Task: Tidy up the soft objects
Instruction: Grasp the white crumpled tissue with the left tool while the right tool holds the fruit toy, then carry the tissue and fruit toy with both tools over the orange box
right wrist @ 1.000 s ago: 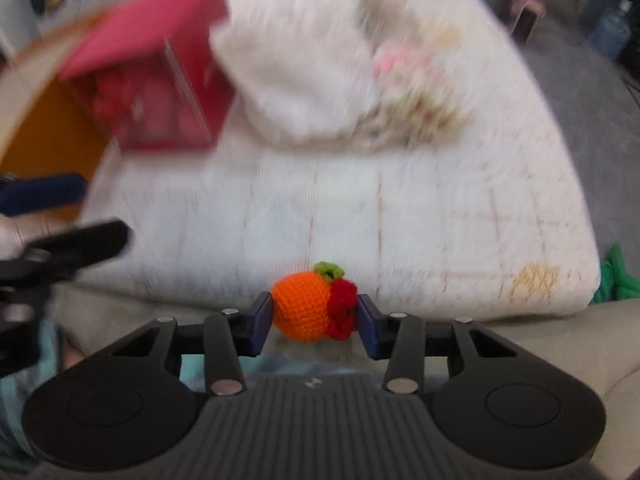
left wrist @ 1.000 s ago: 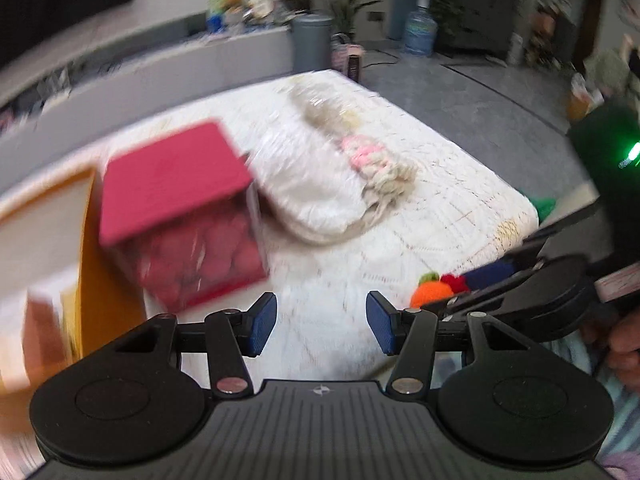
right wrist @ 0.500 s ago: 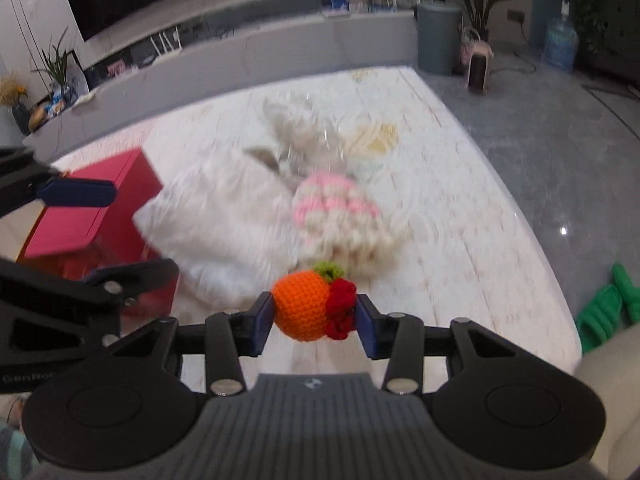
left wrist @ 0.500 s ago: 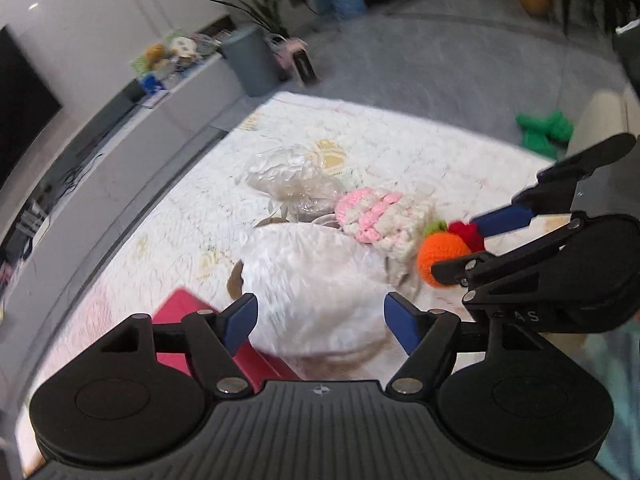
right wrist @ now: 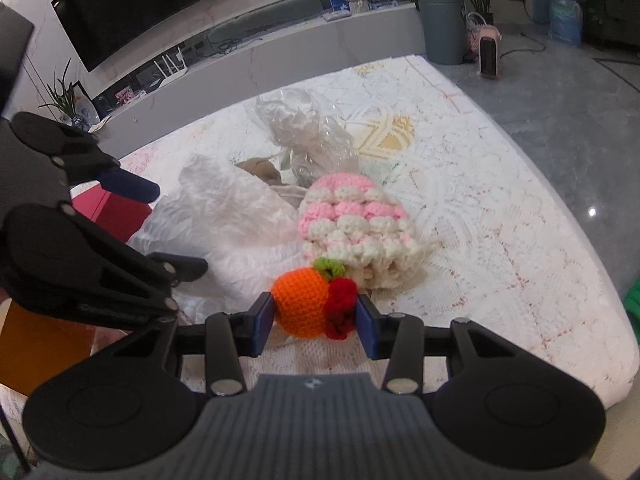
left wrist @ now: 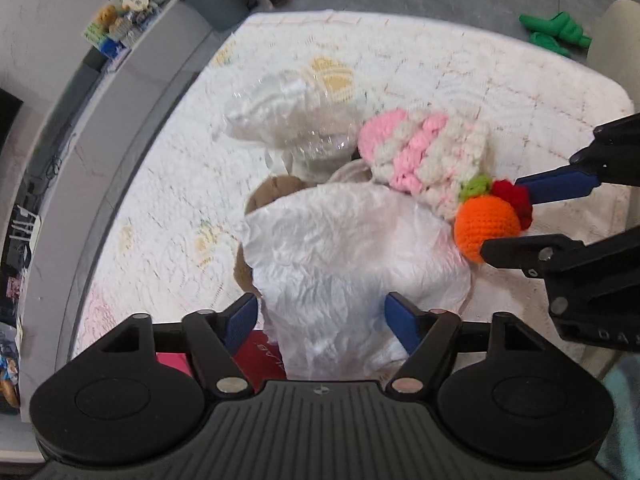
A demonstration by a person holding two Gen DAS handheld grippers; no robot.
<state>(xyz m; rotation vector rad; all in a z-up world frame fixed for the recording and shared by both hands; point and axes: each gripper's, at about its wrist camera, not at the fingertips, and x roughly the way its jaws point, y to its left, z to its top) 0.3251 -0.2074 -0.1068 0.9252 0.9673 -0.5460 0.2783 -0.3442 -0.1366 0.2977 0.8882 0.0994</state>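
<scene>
My right gripper (right wrist: 315, 322) is shut on an orange crocheted fruit (right wrist: 304, 306) with a green and red top; it also shows in the left wrist view (left wrist: 486, 220). It hovers over the white lace-covered table (right wrist: 480, 220), just in front of a pink and white crocheted piece (right wrist: 352, 228). My left gripper (left wrist: 322, 320) is open and empty above a crumpled white plastic bag (left wrist: 344, 256). A clear plastic bag of white stuff (left wrist: 292, 120) lies behind. A brown soft thing (left wrist: 272, 192) peeks from under the white bag.
A red box (right wrist: 116, 210) lies left of the white bag, partly hidden by my left gripper. An orange box (right wrist: 36, 344) stands at the table's left edge. A grey bin (right wrist: 442, 26) and small heater (right wrist: 490, 54) stand on the floor beyond. A green object (left wrist: 554, 32) lies on the floor.
Both grippers have swung away from the red box and moved forward over the pile of bags and the crocheted piece. The right gripper still holds the orange fruit.
</scene>
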